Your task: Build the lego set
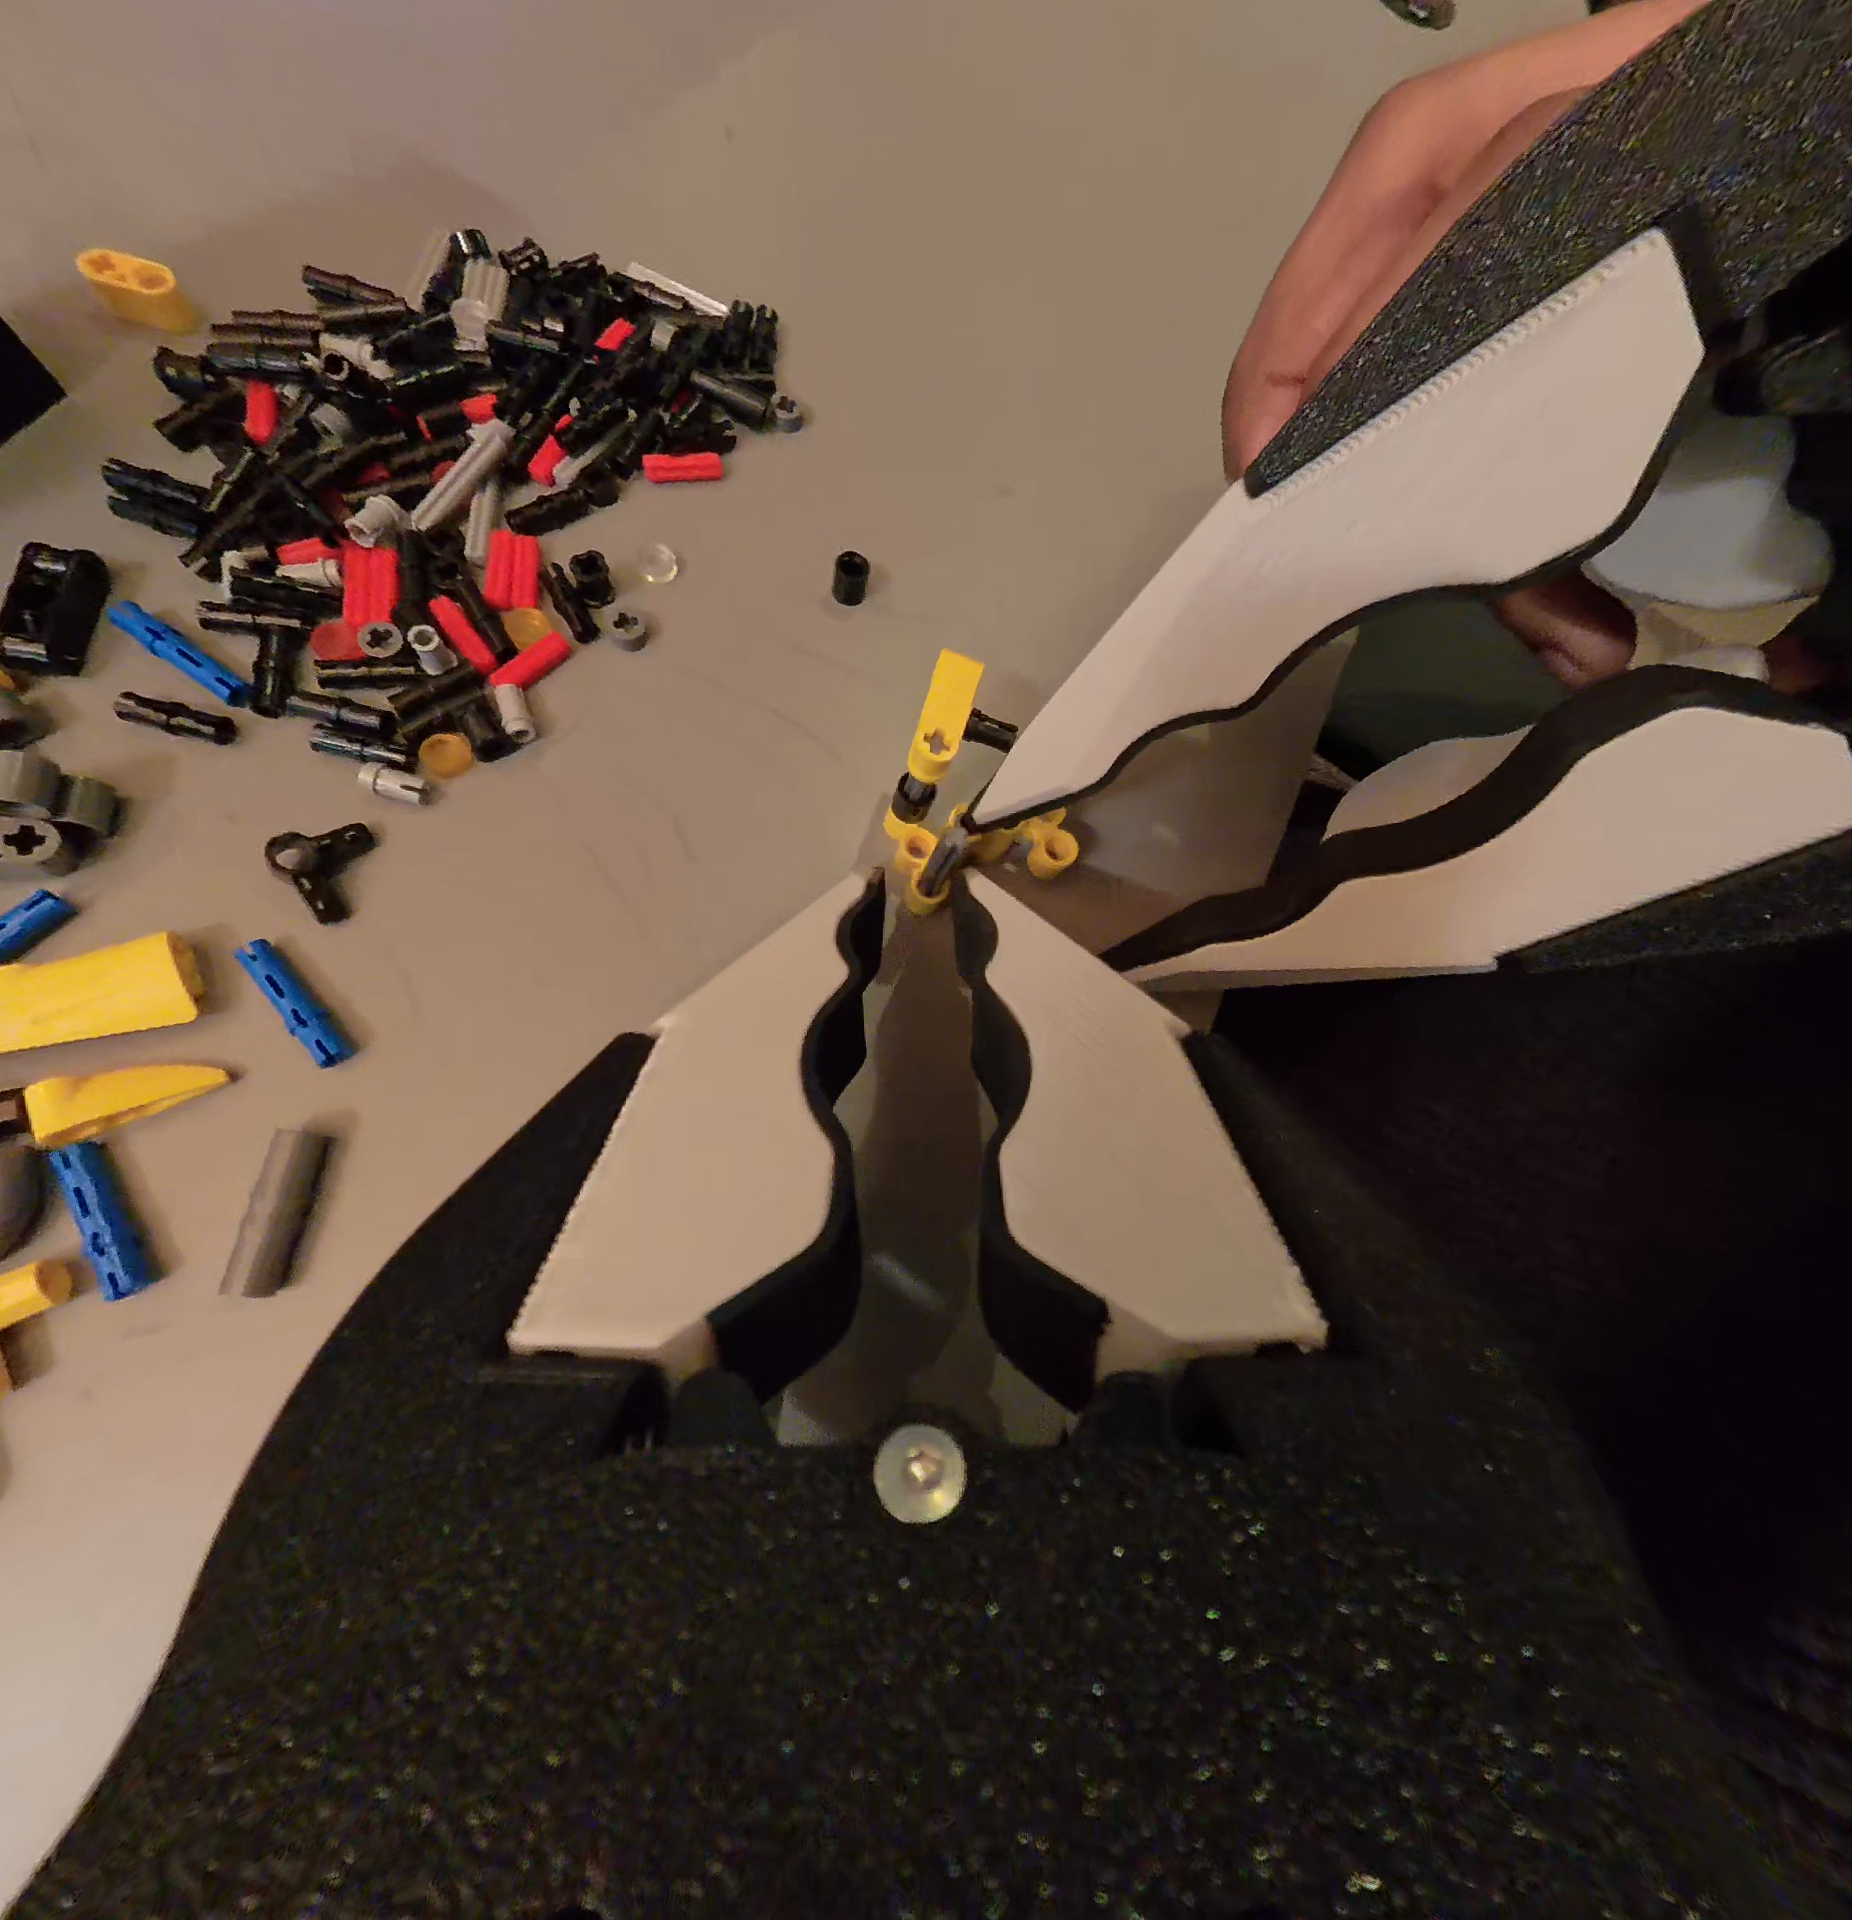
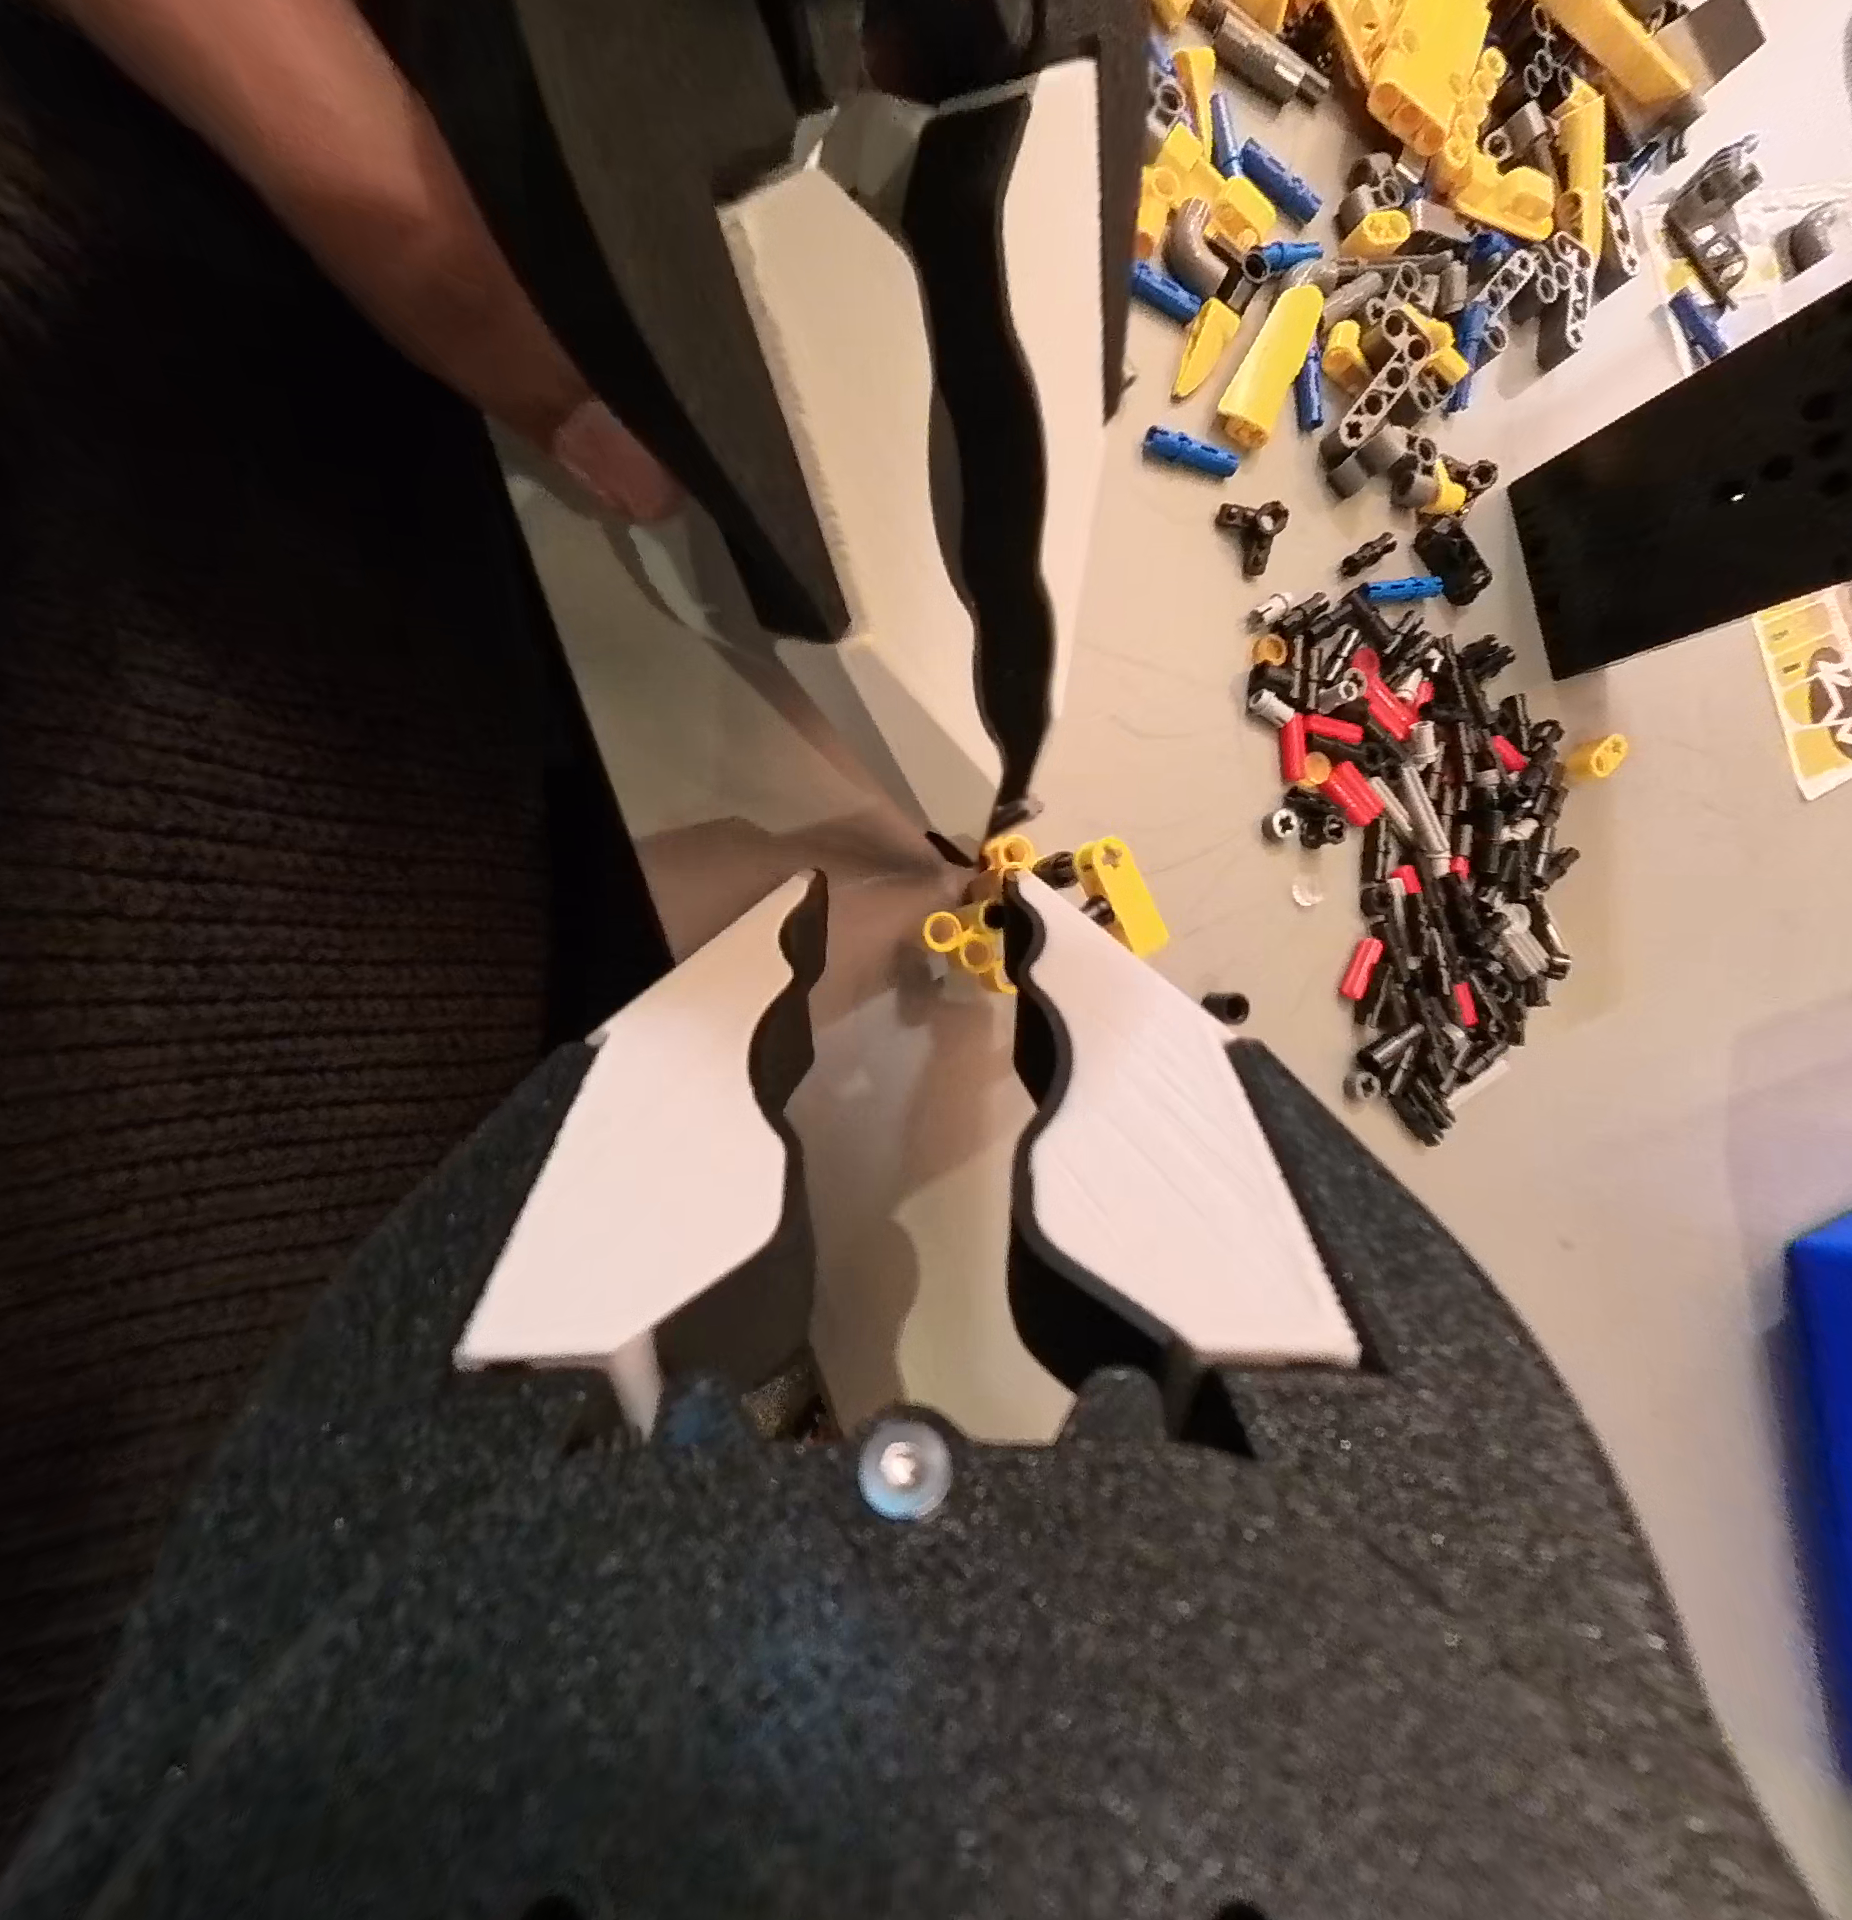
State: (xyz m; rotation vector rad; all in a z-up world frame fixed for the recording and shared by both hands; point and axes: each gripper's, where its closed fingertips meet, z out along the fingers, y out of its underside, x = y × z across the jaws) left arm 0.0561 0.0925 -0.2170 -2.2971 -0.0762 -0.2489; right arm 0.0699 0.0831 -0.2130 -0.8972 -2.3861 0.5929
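The left hand-held gripper [image 1: 920, 883] is clamped on a small yellow assembly [image 1: 937, 831] of toy building pieces held above the table [image 1: 1005, 260] near its edge; the fingertips hide its lower part. The right hand-held gripper [image 2: 917, 899] pinches the same assembly, fingers [image 2: 1130, 1143] partly apart around it. Only the right wrist view shows the yellow-and-grey parts heap [image 2: 1421, 187]; both show the black-and-red pin pile [image 1: 434, 499].

Two grippers [image 1: 917, 883] [image 2: 917, 899] met over one small yellow assembly [image 1: 937, 800]. One heap of black, red and grey pins [image 1: 434, 499] lay on the desk [image 1: 1005, 312]. Four blue pins [image 1: 296, 1003] lay loose near it.
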